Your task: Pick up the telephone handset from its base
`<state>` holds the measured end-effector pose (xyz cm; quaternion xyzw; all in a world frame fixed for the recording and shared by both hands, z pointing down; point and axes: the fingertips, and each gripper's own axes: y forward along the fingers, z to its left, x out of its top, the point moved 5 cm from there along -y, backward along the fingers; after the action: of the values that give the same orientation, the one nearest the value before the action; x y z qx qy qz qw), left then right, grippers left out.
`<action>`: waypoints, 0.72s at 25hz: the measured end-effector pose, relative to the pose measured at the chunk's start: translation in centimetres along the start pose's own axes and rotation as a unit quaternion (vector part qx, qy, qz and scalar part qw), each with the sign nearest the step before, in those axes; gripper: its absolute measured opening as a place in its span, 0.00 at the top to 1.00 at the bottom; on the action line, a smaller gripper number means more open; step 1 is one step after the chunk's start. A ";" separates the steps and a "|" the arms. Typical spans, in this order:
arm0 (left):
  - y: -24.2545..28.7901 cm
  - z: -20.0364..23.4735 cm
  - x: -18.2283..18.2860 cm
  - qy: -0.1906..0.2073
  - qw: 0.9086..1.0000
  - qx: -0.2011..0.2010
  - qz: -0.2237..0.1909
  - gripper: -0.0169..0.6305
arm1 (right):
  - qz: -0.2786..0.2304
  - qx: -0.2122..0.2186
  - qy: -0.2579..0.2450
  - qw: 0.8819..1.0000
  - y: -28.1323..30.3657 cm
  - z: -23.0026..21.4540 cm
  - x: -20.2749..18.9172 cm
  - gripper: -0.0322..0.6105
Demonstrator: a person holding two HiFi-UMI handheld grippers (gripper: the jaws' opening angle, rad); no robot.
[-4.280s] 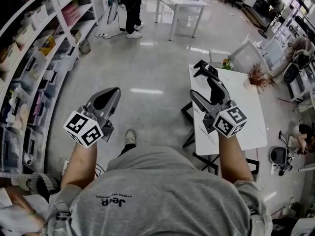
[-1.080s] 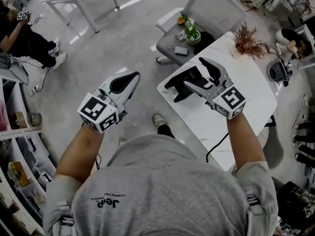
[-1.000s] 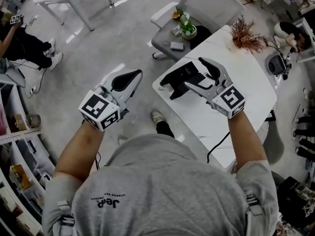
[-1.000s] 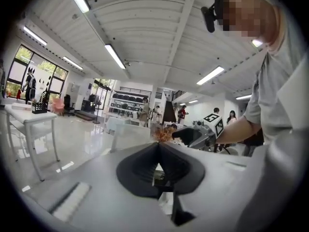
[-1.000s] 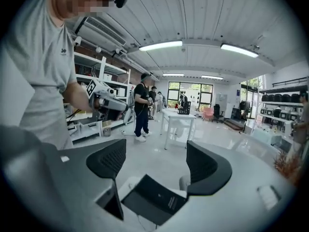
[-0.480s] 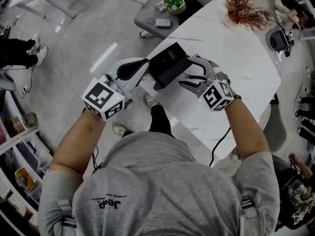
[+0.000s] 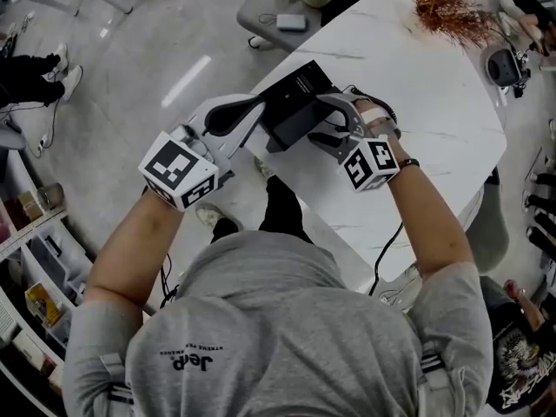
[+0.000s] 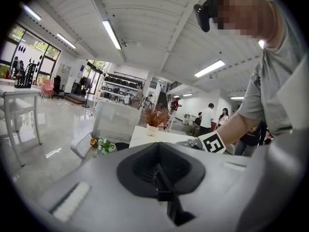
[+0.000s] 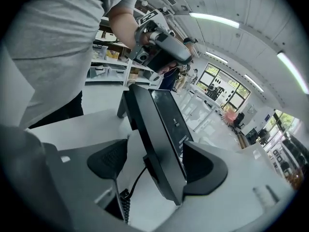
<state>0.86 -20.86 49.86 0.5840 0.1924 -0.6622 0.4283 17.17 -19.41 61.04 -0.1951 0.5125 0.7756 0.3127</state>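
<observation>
Your bench [image 7: 434,102] is a white top with faint grey veining, and its left corner lies beneath your right gripper [image 7: 327,120]. The black telephone [image 7: 294,102] stands on that corner, tilted on its foot, between that gripper's jaws and close to the bench edge. Its coiled cord [image 9: 126,203] runs down toward the gripper's body. Well beyond the gripper, at the far corner, a tuft of dried reddish-brown plant [image 7: 447,7] stands on the bench.
</observation>
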 end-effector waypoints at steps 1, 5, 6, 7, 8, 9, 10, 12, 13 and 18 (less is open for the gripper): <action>-0.1 -0.1 0.0 0.001 1.000 0.000 0.001 0.89 | 0.005 -0.006 -0.012 1.000 0.1 0.0 0.1 0.41; -0.3 -0.6 0.1 0.000 1.000 0.001 0.000 0.89 | 0.033 -0.051 -0.085 0.995 0.2 0.2 0.2 0.75; -0.4 -0.6 0.2 0.000 1.000 0.001 -0.001 0.89 | 0.038 -0.057 -0.098 0.993 0.1 0.2 0.2 0.77; -0.6 -0.6 0.3 0.001 1.000 0.000 -0.002 0.89 | 0.042 -0.061 -0.105 0.992 -0.2 0.2 0.3 0.80; -0.8 -0.6 0.4 0.002 1.000 0.001 -0.002 0.89 | 0.045 -0.062 -0.105 0.992 -0.5 0.0 0.5 0.82; -1.0 -0.5 0.4 0.004 1.000 0.001 -0.002 0.89 | 0.045 -0.063 -0.099 0.992 -0.9 -0.1 0.7 0.82; -1.2 -0.5 0.5 0.005 1.000 0.003 -0.003 0.89 | 0.045 -0.064 -0.091 0.993 -1.3 -0.4 0.8 0.83; -1.8 -0.2 0.8 0.006 1.000 0.007 -0.007 0.89 | 0.043 -0.069 -0.073 0.994 -2.0 -1.0 1.1 0.83; -2.1 0.0 1.0 0.005 1.000 0.009 -0.009 0.89 | 0.042 -0.072 -0.064 0.995 -2.3 -1.2 1.4 0.83; -4.1 0.3 2.4 0.007 1.000 0.018 -0.023 0.89 | 0.026 -0.089 -0.021 0.995 -4.2 -2.5 3.6 0.83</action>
<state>-2.42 -19.63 46.64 0.5919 0.1969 -0.6711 0.4008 17.43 -19.51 54.97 -0.1924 0.4396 0.8298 0.2851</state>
